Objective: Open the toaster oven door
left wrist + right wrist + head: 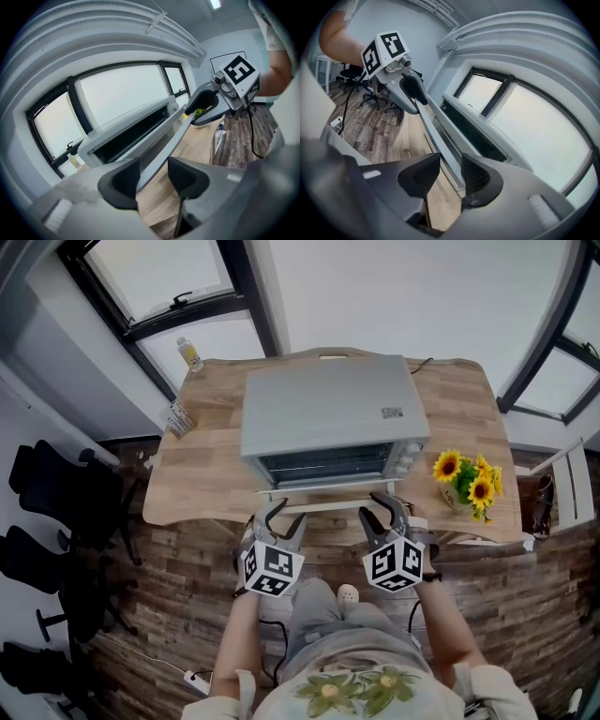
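Door [323, 465] of the toaster oven [328, 413] on the table [202, 474] looks cracked partway already. Its handle [323, 507] is pinched by the right gripper [382, 512], while the left gripper [278, 521] is only spread loosely around it. Next, the left probably needs closing so the handle gets pulled down evenly.

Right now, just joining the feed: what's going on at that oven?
A person holds a gripper in each hand, both at the toaster oven on the wooden table. The left gripper and the right gripper each have the door's handle bar running between their jaws. The right jaws look snug on the bar; the left show a gap on one side. The door looks tipped part-way open, with the dark inside showing.
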`<state>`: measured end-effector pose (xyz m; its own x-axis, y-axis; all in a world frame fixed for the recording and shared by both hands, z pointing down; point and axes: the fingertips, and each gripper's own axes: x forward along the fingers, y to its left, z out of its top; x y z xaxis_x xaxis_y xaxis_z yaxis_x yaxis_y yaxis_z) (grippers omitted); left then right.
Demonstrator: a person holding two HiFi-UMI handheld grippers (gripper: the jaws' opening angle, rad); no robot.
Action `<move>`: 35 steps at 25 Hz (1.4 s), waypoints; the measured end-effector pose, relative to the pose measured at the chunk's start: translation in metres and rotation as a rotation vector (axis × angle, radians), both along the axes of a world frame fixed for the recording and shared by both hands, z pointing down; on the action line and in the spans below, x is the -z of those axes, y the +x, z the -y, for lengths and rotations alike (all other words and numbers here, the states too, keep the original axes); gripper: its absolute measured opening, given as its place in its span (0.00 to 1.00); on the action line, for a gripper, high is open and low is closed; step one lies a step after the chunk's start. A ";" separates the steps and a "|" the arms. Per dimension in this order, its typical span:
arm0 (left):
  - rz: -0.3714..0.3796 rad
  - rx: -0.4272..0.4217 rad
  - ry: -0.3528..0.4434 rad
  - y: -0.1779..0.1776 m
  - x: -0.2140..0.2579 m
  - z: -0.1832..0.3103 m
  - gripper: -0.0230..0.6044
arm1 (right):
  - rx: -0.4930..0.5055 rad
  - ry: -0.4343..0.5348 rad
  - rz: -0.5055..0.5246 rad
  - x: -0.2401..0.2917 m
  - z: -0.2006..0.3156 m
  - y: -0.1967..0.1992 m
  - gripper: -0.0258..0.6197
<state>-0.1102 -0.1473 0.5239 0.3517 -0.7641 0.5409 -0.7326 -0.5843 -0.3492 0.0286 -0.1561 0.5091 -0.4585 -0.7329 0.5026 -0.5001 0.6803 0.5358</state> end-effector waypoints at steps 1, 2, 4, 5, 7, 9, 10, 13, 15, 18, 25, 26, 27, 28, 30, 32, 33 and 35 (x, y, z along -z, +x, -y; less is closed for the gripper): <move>-0.002 -0.002 -0.001 0.000 -0.001 -0.002 0.35 | -0.001 -0.001 -0.002 -0.001 -0.001 0.000 0.26; -0.003 -0.004 -0.003 0.000 -0.002 -0.003 0.35 | -0.001 -0.003 -0.004 -0.002 -0.003 0.000 0.26; -0.005 -0.009 -0.009 0.000 -0.004 -0.006 0.35 | -0.001 -0.004 -0.011 -0.004 -0.005 0.000 0.26; -0.003 -0.012 -0.011 0.000 -0.005 -0.007 0.34 | -0.001 -0.005 -0.016 -0.005 -0.007 0.000 0.26; 0.006 -0.015 -0.009 0.001 -0.007 -0.010 0.34 | 0.000 -0.005 -0.029 -0.008 -0.010 0.000 0.26; 0.017 -0.016 -0.010 0.001 -0.009 -0.013 0.34 | 0.000 -0.006 -0.043 -0.010 -0.013 0.001 0.25; 0.022 -0.017 -0.013 0.002 -0.011 -0.014 0.34 | 0.001 -0.007 -0.049 -0.011 -0.014 0.001 0.25; 0.031 -0.022 -0.023 0.003 -0.016 -0.019 0.34 | 0.002 -0.012 -0.065 -0.016 -0.018 0.002 0.25; 0.035 -0.025 -0.031 0.003 -0.018 -0.022 0.33 | 0.005 -0.017 -0.074 -0.019 -0.022 0.003 0.25; 0.041 -0.027 -0.049 0.004 -0.024 -0.029 0.33 | 0.012 -0.024 -0.089 -0.023 -0.028 0.004 0.24; 0.077 -0.040 -0.080 0.005 -0.039 -0.042 0.33 | 0.030 -0.072 -0.125 -0.039 -0.042 0.005 0.23; 0.081 -0.040 -0.086 0.005 -0.041 -0.044 0.33 | 0.032 -0.076 -0.129 -0.041 -0.044 0.006 0.23; 0.085 -0.041 -0.092 0.006 -0.043 -0.046 0.33 | 0.033 -0.080 -0.134 -0.043 -0.045 0.006 0.23; 0.089 -0.043 -0.099 0.006 -0.046 -0.047 0.32 | 0.034 -0.086 -0.138 -0.045 -0.047 0.006 0.23; 0.097 -0.047 -0.112 0.007 -0.050 -0.050 0.32 | 0.036 -0.099 -0.144 -0.049 -0.050 0.007 0.23; 0.107 -0.052 -0.121 0.007 -0.053 -0.053 0.32 | 0.038 -0.109 -0.148 -0.052 -0.053 0.007 0.23; 0.112 -0.055 -0.124 0.007 -0.054 -0.055 0.31 | 0.039 -0.113 -0.149 -0.053 -0.054 0.007 0.23; 0.119 -0.058 -0.129 0.007 -0.056 -0.057 0.31 | 0.039 -0.117 -0.152 -0.055 -0.056 0.008 0.23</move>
<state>-0.1029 -0.0903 0.5801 0.3208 -0.6659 0.6735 -0.6545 -0.6699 -0.3506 0.0367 -0.0997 0.5639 -0.3976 -0.6486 0.6490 -0.3916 0.7597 0.5192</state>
